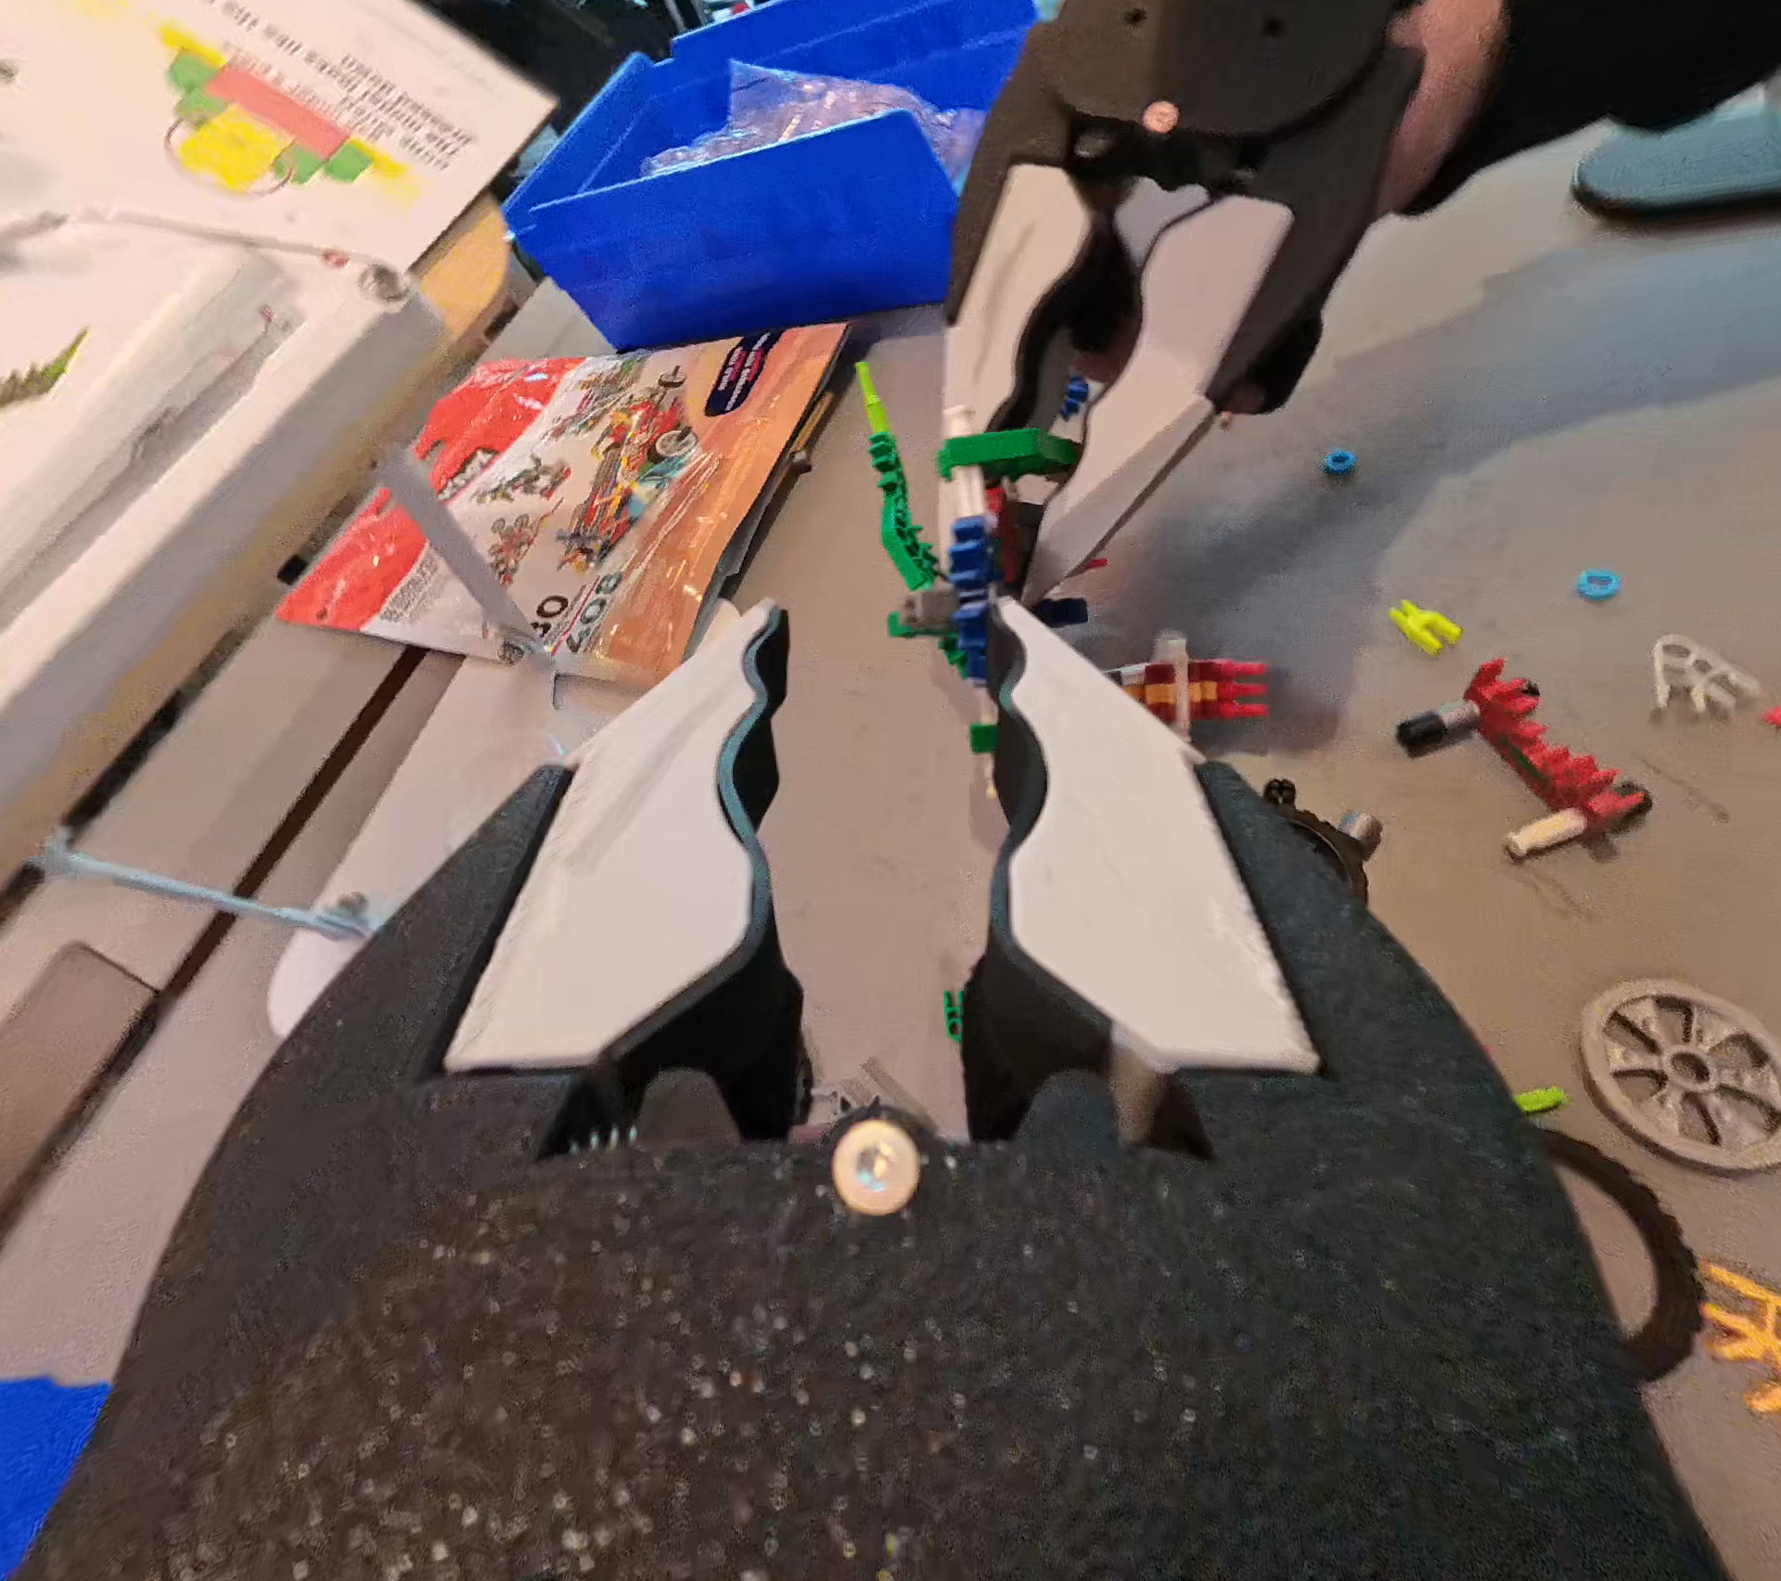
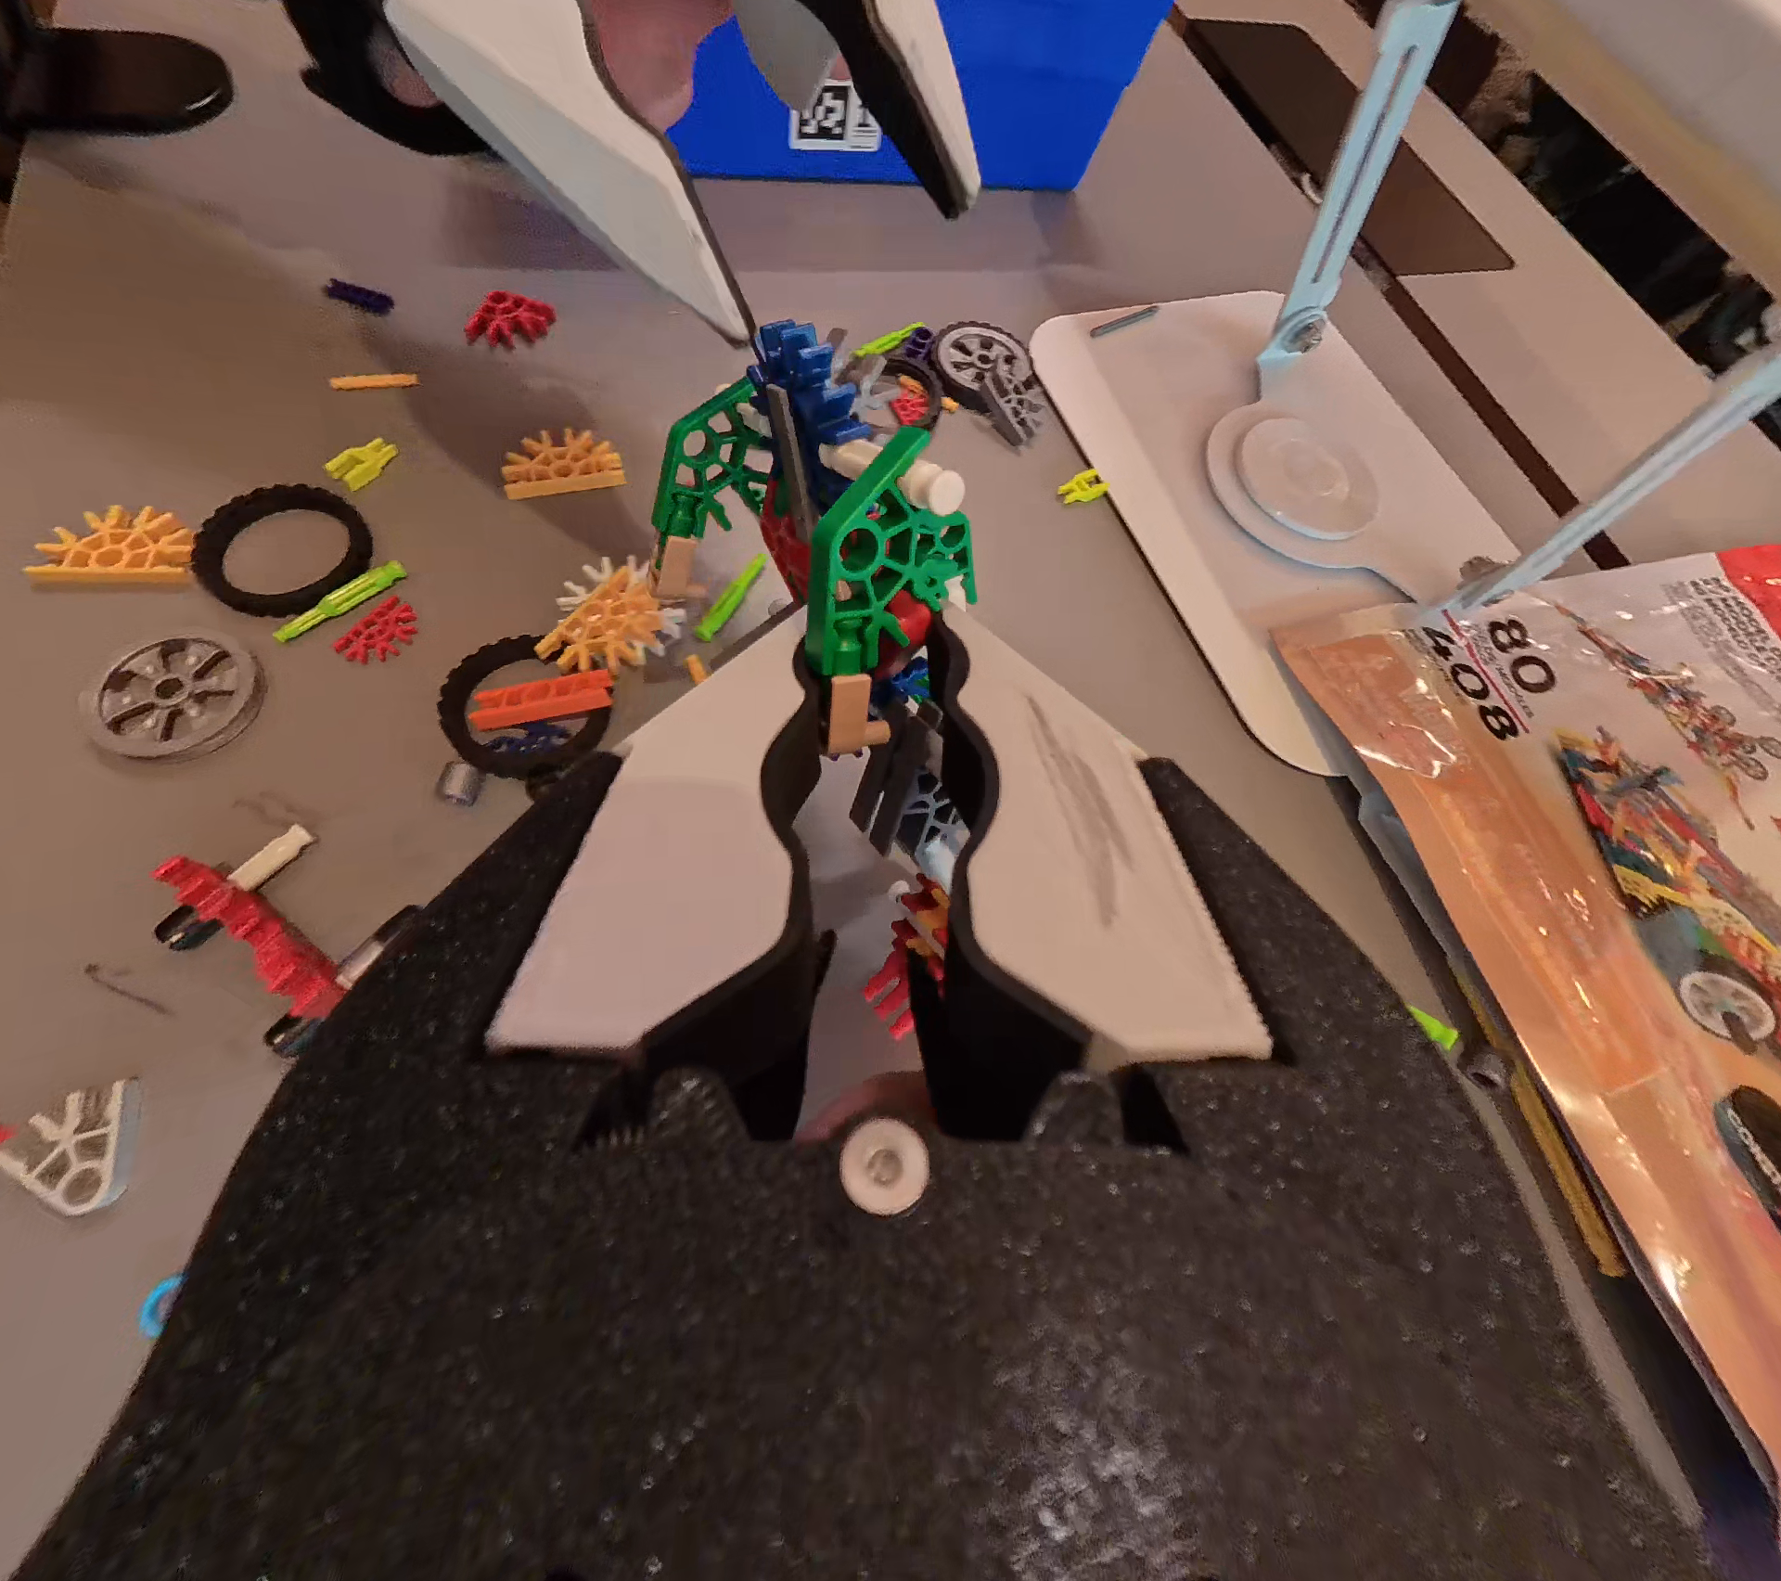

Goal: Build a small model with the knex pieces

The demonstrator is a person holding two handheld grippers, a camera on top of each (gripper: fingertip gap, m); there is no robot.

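A small model of green, blue, red and white rod-and-connector toy pieces (image 2: 887,551) stands upright above the grey table. My right gripper (image 2: 872,648) is shut on its lower part, at a green connector and a tan piece. It also shows in the left wrist view (image 1: 997,513), coming in from the upper right around the model (image 1: 969,571). My left gripper (image 1: 887,619) is open and holds nothing. Its right fingertip touches the model's blue toothed piece. In the right wrist view the left gripper (image 2: 853,272) comes down from the top.
A blue bin (image 1: 752,253) stands behind the model. A bagged booklet (image 2: 1590,812) and a stand's white base (image 2: 1156,397) lie to one side. Loose pieces lie about: a black tyre (image 2: 279,547), a grey wheel (image 1: 1687,1072), a red toothed part (image 1: 1552,754), yellow connectors (image 2: 564,465). Tip to tip, the grippers are about 6 centimetres apart. Both grippers' tips are roughly 20 centimetres from the grey wheel (image 1: 1687,1072). It turns up in the right wrist view (image 2: 172,680) as well.
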